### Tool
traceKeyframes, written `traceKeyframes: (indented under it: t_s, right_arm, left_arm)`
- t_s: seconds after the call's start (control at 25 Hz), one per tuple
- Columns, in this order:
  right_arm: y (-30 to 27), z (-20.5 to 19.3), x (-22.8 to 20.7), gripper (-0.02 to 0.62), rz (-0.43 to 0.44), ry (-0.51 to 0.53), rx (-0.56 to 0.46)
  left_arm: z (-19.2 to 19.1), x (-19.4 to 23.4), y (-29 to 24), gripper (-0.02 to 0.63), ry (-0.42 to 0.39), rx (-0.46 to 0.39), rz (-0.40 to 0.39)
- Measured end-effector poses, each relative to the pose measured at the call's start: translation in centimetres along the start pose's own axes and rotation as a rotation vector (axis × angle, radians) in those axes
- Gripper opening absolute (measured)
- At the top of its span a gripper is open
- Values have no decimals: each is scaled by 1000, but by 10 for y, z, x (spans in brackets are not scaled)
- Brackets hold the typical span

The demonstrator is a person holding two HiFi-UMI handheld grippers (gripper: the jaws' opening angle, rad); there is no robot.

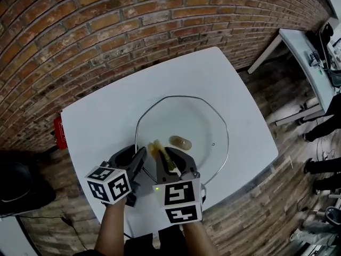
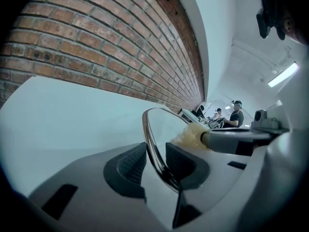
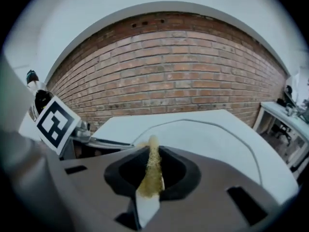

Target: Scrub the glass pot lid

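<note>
Glass pot lid point(image 1: 205, 124): on table point(image 1: 106, 116), near rim pinched by my left hand-held gripper point(image 2: 155, 164). Yellow sponge point(image 3: 151, 175): clamped in my right hand-held gripper point(image 1: 170, 159), at the lid's near edge. Scrubbing apparently under way; far glass left.

Your glass pot lid point(image 1: 198, 117) is a big, clear, round one with a thin metal rim, a brownish knob point(image 1: 180, 141) in the middle and a tiny vent hole point(image 1: 213, 144) off to one side. It's on the white table point(image 1: 106, 116), near-left rim pinched in your left gripper point(image 1: 139, 154). The sponge point(image 1: 157, 148) is a thin yellowish strip with a white backing. It's clamped on edge in your right gripper point(image 1: 171, 161), with its tip over the glass just short of the knob.
</note>
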State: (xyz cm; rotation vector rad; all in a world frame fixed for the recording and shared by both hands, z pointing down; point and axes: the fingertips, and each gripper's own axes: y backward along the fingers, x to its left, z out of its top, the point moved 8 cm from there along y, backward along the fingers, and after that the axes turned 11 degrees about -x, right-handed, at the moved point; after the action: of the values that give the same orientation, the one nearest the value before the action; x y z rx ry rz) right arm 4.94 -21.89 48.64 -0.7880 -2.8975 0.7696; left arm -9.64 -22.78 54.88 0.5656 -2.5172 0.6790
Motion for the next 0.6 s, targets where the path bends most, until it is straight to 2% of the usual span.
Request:
traceKeyframes:
  t_s: [0.2,0.6]
  right_arm:
    - [-2,-16,-9,58,-32,-19,50]
    - [33,-32,-70,58,-222,27,138]
  left_arm:
    - [0,0,-1,127,-3,-3,-3]
    - [1,1,-1,127,-6,-6,4]
